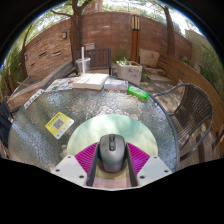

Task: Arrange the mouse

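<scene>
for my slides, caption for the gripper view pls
Gripper closed on a grey mouse above a round pad on an outdoor mesh table.

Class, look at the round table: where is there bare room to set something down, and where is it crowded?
Bare mesh lies ahead of the mouse pad, between the yellow card and the far rim of the round table. The far side is crowded: white box, green object. The hand-held gripper has the mouse between its fingers.
</scene>
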Tool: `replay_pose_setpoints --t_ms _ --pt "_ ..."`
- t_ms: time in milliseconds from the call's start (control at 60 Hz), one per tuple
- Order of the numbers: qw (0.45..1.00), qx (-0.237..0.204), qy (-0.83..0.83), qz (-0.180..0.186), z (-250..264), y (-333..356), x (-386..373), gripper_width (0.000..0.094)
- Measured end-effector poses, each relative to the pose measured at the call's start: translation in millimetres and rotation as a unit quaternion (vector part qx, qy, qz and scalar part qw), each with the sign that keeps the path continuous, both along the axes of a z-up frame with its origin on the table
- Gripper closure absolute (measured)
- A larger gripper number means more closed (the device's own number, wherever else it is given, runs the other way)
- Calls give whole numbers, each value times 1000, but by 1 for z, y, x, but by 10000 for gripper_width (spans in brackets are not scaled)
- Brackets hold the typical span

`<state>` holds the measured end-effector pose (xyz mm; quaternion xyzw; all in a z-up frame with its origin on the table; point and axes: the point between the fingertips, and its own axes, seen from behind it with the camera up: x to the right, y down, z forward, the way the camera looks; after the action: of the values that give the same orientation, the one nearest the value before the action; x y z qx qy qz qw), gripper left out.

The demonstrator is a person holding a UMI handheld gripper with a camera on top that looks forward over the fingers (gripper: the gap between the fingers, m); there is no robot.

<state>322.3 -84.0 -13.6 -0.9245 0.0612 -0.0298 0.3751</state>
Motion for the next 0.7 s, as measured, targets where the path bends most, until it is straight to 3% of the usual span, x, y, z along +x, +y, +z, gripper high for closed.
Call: replay_pose_setpoints --t_ms 50,117,167,700 --pt "1000 3 -8 1 2 -4 1 337" --pt "1000 5 -23 3 15 -11 4 65" --pt "1000 14 -26 4 31 -16 0 104" --pt "995 78 -64 -5 192 -210 -66 78"
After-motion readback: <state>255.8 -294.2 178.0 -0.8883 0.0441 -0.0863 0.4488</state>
